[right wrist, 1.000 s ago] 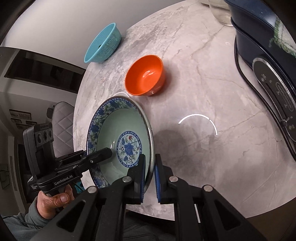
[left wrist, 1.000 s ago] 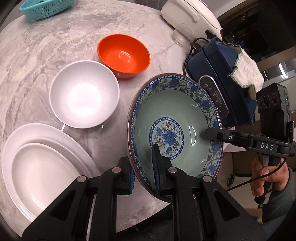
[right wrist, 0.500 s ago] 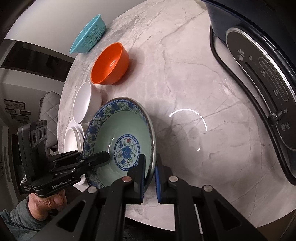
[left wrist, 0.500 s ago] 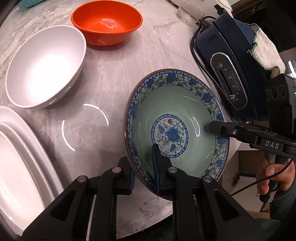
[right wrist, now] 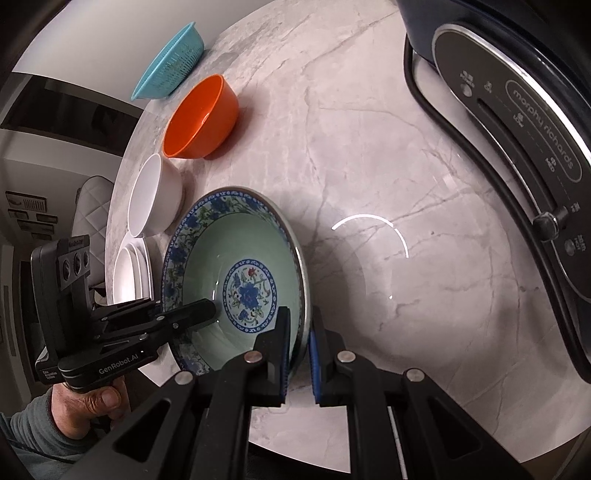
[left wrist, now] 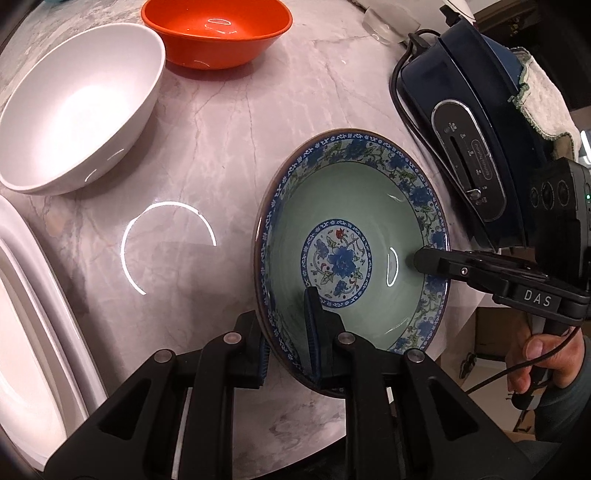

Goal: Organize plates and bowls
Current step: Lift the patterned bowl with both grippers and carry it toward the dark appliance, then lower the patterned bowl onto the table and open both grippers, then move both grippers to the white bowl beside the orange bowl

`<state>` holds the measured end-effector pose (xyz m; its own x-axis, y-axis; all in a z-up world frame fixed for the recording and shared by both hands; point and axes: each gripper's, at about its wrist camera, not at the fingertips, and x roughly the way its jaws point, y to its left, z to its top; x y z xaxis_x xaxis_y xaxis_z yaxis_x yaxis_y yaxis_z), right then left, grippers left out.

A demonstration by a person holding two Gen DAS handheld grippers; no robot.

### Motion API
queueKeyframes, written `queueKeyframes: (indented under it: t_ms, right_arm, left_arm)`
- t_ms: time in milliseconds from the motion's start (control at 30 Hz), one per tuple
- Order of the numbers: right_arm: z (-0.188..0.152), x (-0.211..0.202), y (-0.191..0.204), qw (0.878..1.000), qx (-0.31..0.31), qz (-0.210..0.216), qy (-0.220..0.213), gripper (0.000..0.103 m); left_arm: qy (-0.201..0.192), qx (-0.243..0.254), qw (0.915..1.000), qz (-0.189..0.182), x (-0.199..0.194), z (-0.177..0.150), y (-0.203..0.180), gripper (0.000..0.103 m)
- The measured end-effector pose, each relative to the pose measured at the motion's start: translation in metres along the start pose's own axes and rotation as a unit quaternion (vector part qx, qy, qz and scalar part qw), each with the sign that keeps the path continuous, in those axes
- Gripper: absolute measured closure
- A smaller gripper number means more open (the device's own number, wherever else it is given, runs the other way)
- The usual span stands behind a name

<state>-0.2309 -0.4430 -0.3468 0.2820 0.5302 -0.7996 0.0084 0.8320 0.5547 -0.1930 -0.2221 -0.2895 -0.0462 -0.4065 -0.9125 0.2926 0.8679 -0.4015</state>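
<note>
Patterned bowl (left wrist: 351, 236) held at opposite rims by both grippers, at the near edge of the marble table (left wrist: 229, 122).

Pale green inside, with a blue floral medallion and a blue flowered rim band. The left gripper (left wrist: 286, 339) is clamped on its near-left rim, one finger inside, one outside. The right gripper (right wrist: 297, 349) pinches the opposite rim likewise. Beyond it sit a white bowl (left wrist: 77, 103), an orange bowl (left wrist: 218, 29) and stacked white plates (left wrist: 33, 332).

Both claws, right (right wrist: 298, 354) and left (right wrist: 207, 312), grip the floral bowl (right wrist: 236, 266).
</note>
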Motion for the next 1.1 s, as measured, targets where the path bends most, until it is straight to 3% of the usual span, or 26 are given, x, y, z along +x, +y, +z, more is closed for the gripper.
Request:
queueKeyframes:
  t_ms: [33, 100, 133, 167, 267, 300, 533, 633, 800, 967, 1100]
  right_arm:
    - [-0.001, 0.001, 0.000, 1.000, -0.001, 0.002, 0.000, 0.090]
    - [-0.002, 0.001, 0.001, 1.000, -0.004, 0.007, -0.002, 0.089]
    - [-0.003, 0.000, 0.001, 1.000, -0.007, 0.007, -0.004, 0.088]
    - [-0.003, -0.001, 0.002, 1.000, -0.011, 0.006, -0.006, 0.080]
    - [-0.004, -0.010, 0.003, 1.000, -0.014, 0.002, -0.022, 0.042]
    - [-0.005, -0.014, 0.003, 0.999, -0.015, 0.003, -0.031, 0.039]
    - [-0.002, -0.053, 0.027, 0.996, -0.048, -0.005, -0.076, 0.036]
    - [0.005, -0.066, 0.052, 0.992, -0.072, 0.022, -0.096, 0.036]
    - [0.031, -0.070, 0.093, 0.987, -0.085, 0.084, -0.110, 0.036]
    - [0.065, -0.042, 0.129, 0.989, -0.053, 0.092, -0.107, 0.036]
    - [0.084, -0.001, 0.145, 0.993, -0.019, 0.086, -0.078, 0.036]
  left_arm:
    - [-0.004, -0.002, 1.0000, -0.002, -0.001, 0.000, 0.001, 0.083]
    - [-0.012, -0.001, 0.9999, -0.005, -0.006, -0.001, 0.000, 0.054]
    - [-0.019, 0.000, 0.9998, -0.008, -0.010, -0.002, -0.001, 0.024]
    - [-0.026, 0.002, 0.9996, -0.012, -0.016, -0.004, -0.002, 0.012]
    - [-0.036, 0.012, 0.9991, -0.019, -0.037, -0.007, -0.007, 0.011]
    - [-0.041, 0.014, 0.9988, -0.021, -0.046, -0.008, -0.009, 0.009]
    - [-0.096, 0.002, 0.9944, -0.043, -0.123, -0.004, 0.015, 0.002]
    - [-0.118, -0.015, 0.9923, -0.032, -0.156, 0.009, 0.049, 0.002]
    - [-0.116, -0.046, 0.9922, -0.003, -0.194, 0.047, 0.116, 0.002]
    - [-0.086, -0.033, 0.9957, 0.012, -0.191, 0.088, 0.165, 0.002]
    - [-0.039, 0.000, 0.9989, 0.025, -0.157, 0.106, 0.176, 0.002]
